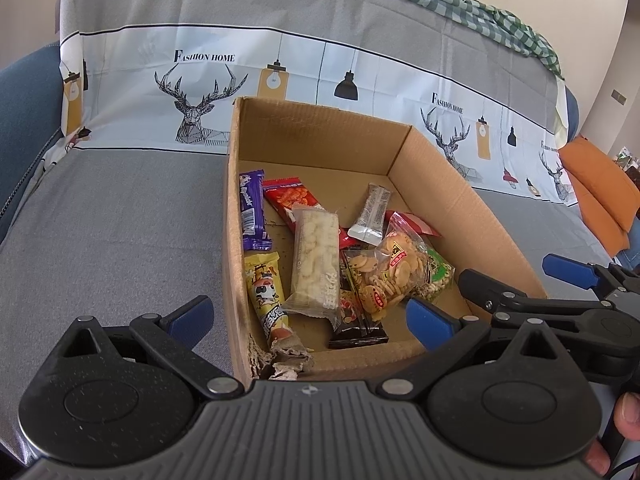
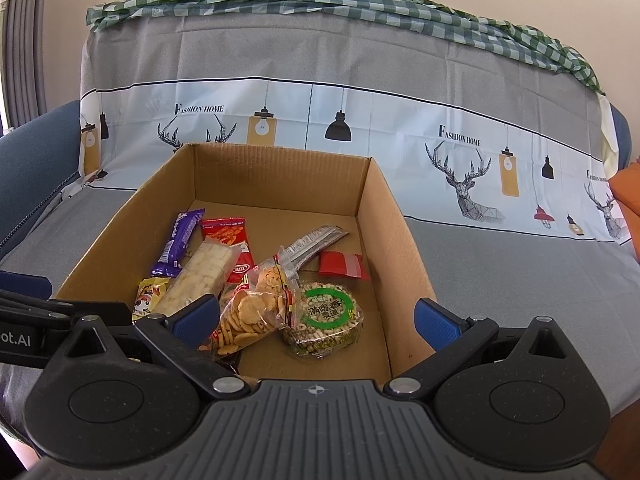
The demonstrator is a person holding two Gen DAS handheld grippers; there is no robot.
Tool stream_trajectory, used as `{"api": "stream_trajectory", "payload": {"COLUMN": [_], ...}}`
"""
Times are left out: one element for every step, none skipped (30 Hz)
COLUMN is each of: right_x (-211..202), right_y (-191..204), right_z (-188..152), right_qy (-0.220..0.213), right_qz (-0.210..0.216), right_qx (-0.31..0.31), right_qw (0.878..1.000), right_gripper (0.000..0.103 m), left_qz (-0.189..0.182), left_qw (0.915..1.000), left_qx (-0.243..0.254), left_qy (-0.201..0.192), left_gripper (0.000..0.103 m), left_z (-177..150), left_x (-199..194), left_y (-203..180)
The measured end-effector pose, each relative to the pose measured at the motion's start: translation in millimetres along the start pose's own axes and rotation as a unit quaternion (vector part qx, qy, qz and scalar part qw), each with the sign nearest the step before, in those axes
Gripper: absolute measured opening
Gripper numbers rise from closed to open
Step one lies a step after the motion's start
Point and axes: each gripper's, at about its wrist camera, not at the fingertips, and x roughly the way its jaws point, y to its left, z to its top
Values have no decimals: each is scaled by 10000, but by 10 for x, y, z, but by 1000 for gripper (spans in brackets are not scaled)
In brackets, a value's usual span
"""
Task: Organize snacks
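An open cardboard box (image 1: 460,200) (image 2: 400,240) stands on the grey sofa cover and holds several snack packets: a purple bar (image 1: 252,212) (image 2: 180,240), a red packet (image 1: 292,196) (image 2: 230,232), a long pale cracker pack (image 1: 314,260) (image 2: 200,276), a yellow packet (image 1: 266,288), a bag of round biscuits (image 1: 392,268) (image 2: 252,312), a green-labelled round pack (image 2: 326,316) and a silver bar (image 1: 372,216) (image 2: 316,240). My left gripper (image 1: 308,316) is open and empty over the box's near left corner. My right gripper (image 2: 316,316) is open and empty over the box's near edge; it also shows in the left wrist view (image 1: 516,276).
The box's near left corner (image 1: 280,360) is torn. The sofa backrest (image 2: 320,60) carries a deer-print cover with a green checked cloth (image 2: 440,12) on top. An orange cushion (image 1: 600,192) lies at the right. A blue sofa arm (image 1: 24,120) rises at the left.
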Motion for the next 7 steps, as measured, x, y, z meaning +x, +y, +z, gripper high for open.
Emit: {"api": "stream_trajectory", "payload": {"right_x": [0, 3, 9, 12, 15, 18, 21], "right_y": [1, -5, -3, -9, -20, -32, -48], "right_z": [-1, 1, 5, 7, 8, 9, 12], "right_qy": [9, 28, 47, 62, 77, 99, 124], "right_qz": [-1, 2, 5, 11, 26, 47, 77], "right_qx": [8, 20, 32, 51, 79, 114, 154], "right_qw": [10000, 10000, 10000, 10000, 9999, 9999, 9998], "right_gripper": [102, 102, 102, 102, 102, 102, 102], "left_qz": [-12, -30, -51, -71, -88, -100, -110], "left_qw": [10000, 10000, 10000, 9999, 9999, 9998, 9997], "left_qx": [11, 24, 37, 56, 84, 111, 131], "left_qy": [-13, -25, -39, -63, -98, -130, -157], "left_gripper": [102, 102, 102, 102, 102, 102, 102], "left_z": [3, 7, 11, 12, 13, 16, 20], "left_x": [-2, -5, -6, -8, -11, -17, -21], "left_y": [-3, -4, -6, -10, -20, -28, -37]}}
